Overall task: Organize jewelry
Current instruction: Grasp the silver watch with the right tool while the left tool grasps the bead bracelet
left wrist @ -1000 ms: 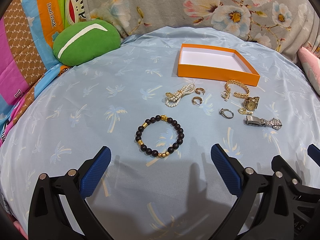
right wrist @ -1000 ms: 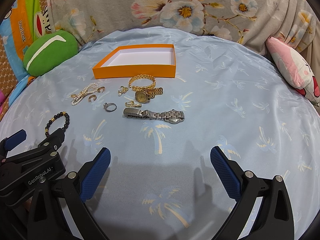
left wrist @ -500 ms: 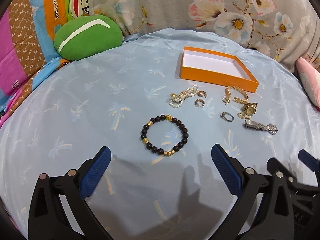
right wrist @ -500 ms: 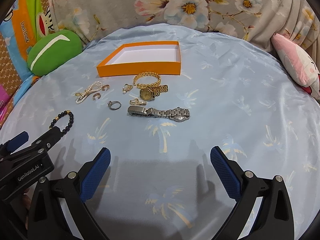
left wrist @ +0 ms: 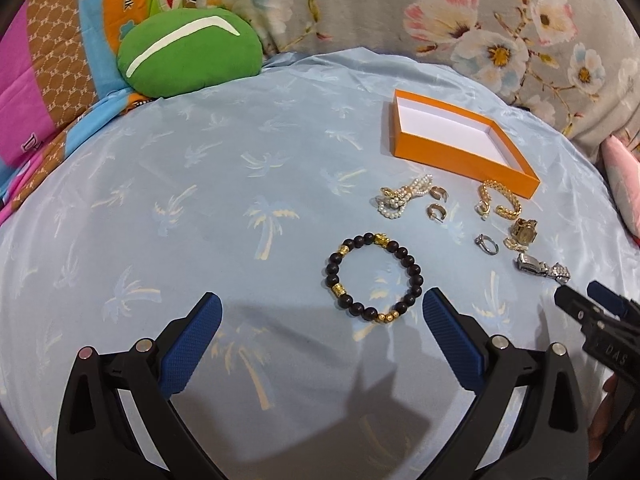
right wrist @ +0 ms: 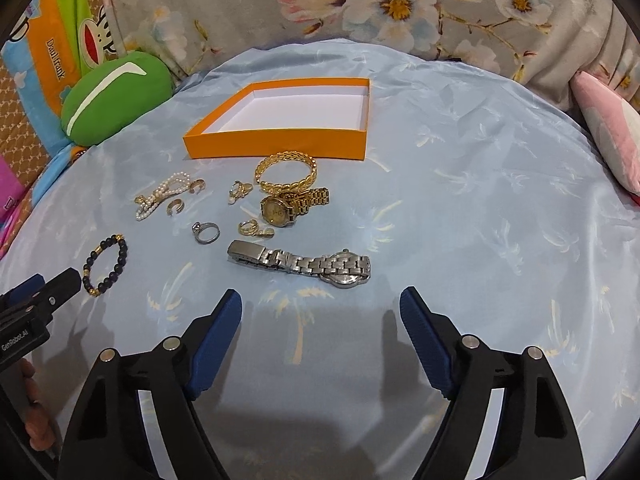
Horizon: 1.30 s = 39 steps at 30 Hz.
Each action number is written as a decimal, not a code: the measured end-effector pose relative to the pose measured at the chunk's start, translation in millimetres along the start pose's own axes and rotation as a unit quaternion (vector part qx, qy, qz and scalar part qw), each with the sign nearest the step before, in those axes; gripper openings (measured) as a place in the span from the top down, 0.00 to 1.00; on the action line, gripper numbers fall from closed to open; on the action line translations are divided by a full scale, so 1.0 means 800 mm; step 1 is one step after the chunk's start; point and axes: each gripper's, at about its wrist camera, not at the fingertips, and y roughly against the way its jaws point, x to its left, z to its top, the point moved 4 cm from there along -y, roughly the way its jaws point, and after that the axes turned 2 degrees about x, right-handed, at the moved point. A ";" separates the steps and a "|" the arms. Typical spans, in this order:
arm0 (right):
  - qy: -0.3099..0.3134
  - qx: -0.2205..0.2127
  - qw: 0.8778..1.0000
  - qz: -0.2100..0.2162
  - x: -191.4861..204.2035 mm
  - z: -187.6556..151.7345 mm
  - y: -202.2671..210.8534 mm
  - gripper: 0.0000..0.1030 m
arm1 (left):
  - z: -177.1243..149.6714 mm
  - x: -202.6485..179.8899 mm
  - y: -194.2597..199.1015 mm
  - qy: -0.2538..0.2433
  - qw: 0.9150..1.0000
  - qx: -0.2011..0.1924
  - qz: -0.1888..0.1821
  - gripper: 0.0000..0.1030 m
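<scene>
An empty orange box (left wrist: 460, 148) (right wrist: 280, 142) stands on the blue cloth at the back. Jewelry lies in front of it: a black bead bracelet (left wrist: 374, 278) (right wrist: 105, 266), a pearl strand (left wrist: 402, 200) (right wrist: 160, 196), a gold bangle (right wrist: 286, 172), a gold watch (right wrist: 292, 204), a silver watch (right wrist: 304, 264), a silver ring (right wrist: 206, 233) and gold earrings (left wrist: 436, 204). My left gripper (left wrist: 320, 332) is open and empty, just before the bead bracelet. My right gripper (right wrist: 322, 328) is open and empty, just before the silver watch.
A green cushion (left wrist: 188, 54) lies at the back left. A floral quilt (right wrist: 360, 0) runs along the back. A pink pillow (right wrist: 612, 136) sits at the right edge. The blue palm-print cloth (left wrist: 200, 200) covers the whole surface.
Both grippers have moved forward toward the jewelry. The left one has swung left, so the bead bracelet now sits right of its middle. Both stay open.
</scene>
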 end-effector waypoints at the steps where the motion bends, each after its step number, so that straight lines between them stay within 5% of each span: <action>1: 0.000 0.001 1.000 0.000 -0.001 0.003 -0.003 0.25 | 0.001 -0.002 -0.002 -0.005 1.000 0.003 -0.001 0.05; 13: 0.005 0.025 1.000 -0.001 -0.003 0.022 -0.031 0.26 | 0.009 -0.009 -0.031 -0.011 0.999 0.042 -0.003 0.05; 29: -0.001 0.024 1.000 0.008 -0.005 0.022 -0.029 0.55 | 0.013 -0.018 -0.040 -0.028 0.998 0.052 0.003 0.05; 33: -0.008 0.023 1.000 0.005 -0.009 0.017 -0.025 0.70 | 0.015 -0.022 -0.044 -0.037 0.998 0.057 0.000 0.05; 39: 0.001 0.025 1.000 0.006 -0.004 0.008 -0.019 0.70 | 0.014 -0.027 -0.044 -0.048 0.997 0.055 -0.004 0.05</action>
